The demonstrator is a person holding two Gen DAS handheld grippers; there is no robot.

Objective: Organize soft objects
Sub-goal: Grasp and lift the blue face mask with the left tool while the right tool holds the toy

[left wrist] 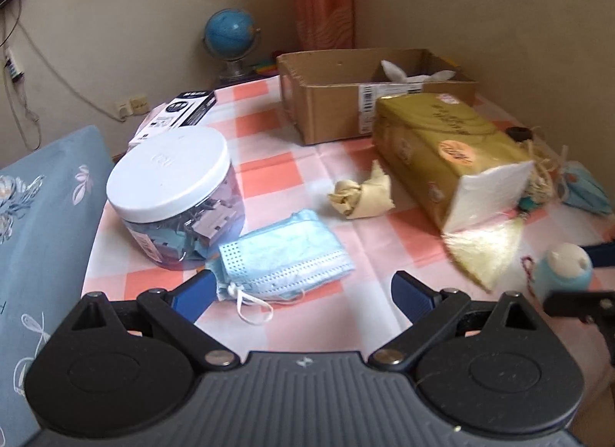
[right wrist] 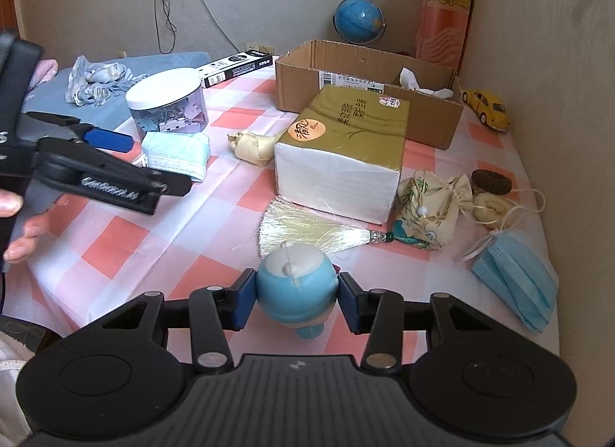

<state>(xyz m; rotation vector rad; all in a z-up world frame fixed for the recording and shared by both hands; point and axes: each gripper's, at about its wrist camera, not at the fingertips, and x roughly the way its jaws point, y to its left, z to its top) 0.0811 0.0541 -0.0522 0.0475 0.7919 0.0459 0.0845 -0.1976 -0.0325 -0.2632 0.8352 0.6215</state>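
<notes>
A blue and white soft toy (right wrist: 298, 295) sits at the near edge of the checked table (right wrist: 127, 239), and my right gripper (right wrist: 294, 299) is shut on it, one blue pad against each side. The same toy (left wrist: 565, 270) shows at the right of the left wrist view. My left gripper (left wrist: 303, 291) is open just short of a folded stack of blue face masks (left wrist: 286, 258), touching nothing. Beyond lie a crumpled beige cloth (left wrist: 361, 195), a gold tissue pack (right wrist: 342, 155), a tassel (right wrist: 307, 228), a drawstring pouch (right wrist: 430, 208) and more masks (right wrist: 519, 278).
An open cardboard box (right wrist: 369, 101) with white cloth inside stands at the back. A clear jar of clips (left wrist: 173, 193) sits left of the masks, a black carton (right wrist: 238, 64) behind it. A globe (right wrist: 359, 20), a yellow toy car (right wrist: 486, 105) and a blue pillow (left wrist: 34, 224) border the table.
</notes>
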